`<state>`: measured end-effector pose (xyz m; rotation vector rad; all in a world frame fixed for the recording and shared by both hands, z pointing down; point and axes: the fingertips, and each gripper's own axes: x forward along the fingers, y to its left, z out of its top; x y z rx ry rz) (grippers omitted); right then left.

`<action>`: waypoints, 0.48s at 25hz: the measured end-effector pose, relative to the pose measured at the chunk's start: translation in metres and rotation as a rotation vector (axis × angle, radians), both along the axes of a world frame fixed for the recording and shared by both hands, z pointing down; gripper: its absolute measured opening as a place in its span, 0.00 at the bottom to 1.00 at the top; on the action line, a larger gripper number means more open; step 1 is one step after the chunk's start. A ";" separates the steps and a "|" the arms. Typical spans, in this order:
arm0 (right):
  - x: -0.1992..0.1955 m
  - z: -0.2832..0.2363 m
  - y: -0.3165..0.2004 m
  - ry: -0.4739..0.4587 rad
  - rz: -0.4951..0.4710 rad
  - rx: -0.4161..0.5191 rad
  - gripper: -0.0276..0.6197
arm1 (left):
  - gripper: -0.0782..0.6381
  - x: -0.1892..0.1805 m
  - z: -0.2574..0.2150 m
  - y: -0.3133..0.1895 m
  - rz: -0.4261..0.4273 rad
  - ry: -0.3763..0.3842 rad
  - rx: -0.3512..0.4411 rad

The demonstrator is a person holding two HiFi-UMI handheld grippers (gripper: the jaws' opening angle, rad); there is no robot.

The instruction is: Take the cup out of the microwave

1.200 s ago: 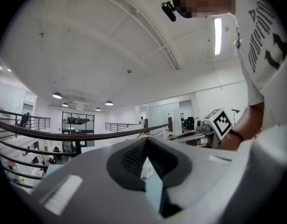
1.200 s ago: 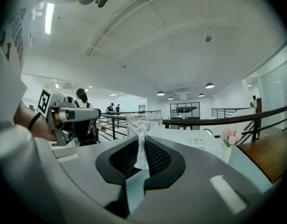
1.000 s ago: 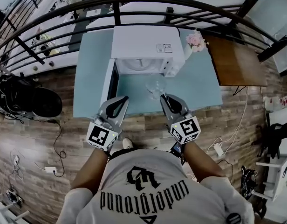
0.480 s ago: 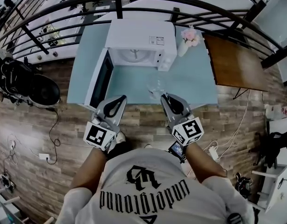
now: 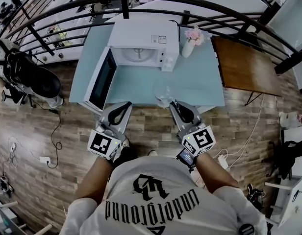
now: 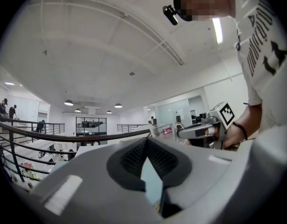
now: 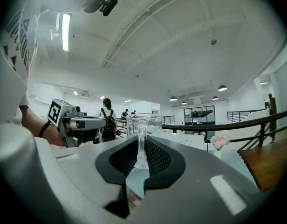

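Right gripper point(image 5: 173, 104) has its jaws closed on the clear glass cup point(image 5: 163, 92), and the pads press on a thin upright part at the near side of it, which looks to be the handle. Left gripper point(image 5: 127, 104) is closed too, and it holds nothing between its jaws.

The cup is already outside the white microwave oven point(image 5: 141, 39). It is over the front part of the light blue table point(image 5: 205, 84), near the front edge. I cannot tell if its bottom touches the table or hangs just above it. The dark microwave door point(image 5: 101, 78) stands open at the left.

I think the main risk is the small grip. Glass is smooth and the pads catch only a narrow piece, so the cup can turn or slide down if the hand moves quickly or tilts. Because the cup is so near the table edge, a drop or a careless release can send it to the wooden plank floor point(image 5: 151, 131), and there it would probably break. The left gripper is close to the open door and may hit it.
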<state>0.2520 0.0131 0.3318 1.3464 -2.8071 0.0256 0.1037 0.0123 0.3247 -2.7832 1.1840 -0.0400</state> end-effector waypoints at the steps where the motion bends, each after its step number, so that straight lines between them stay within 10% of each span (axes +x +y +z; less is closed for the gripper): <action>1: 0.003 -0.001 0.003 -0.001 0.000 0.001 0.09 | 0.18 0.003 -0.001 0.003 -0.001 0.001 0.003; 12: 0.026 -0.006 0.025 -0.006 -0.007 0.013 0.09 | 0.18 0.023 -0.004 0.021 -0.008 -0.006 0.014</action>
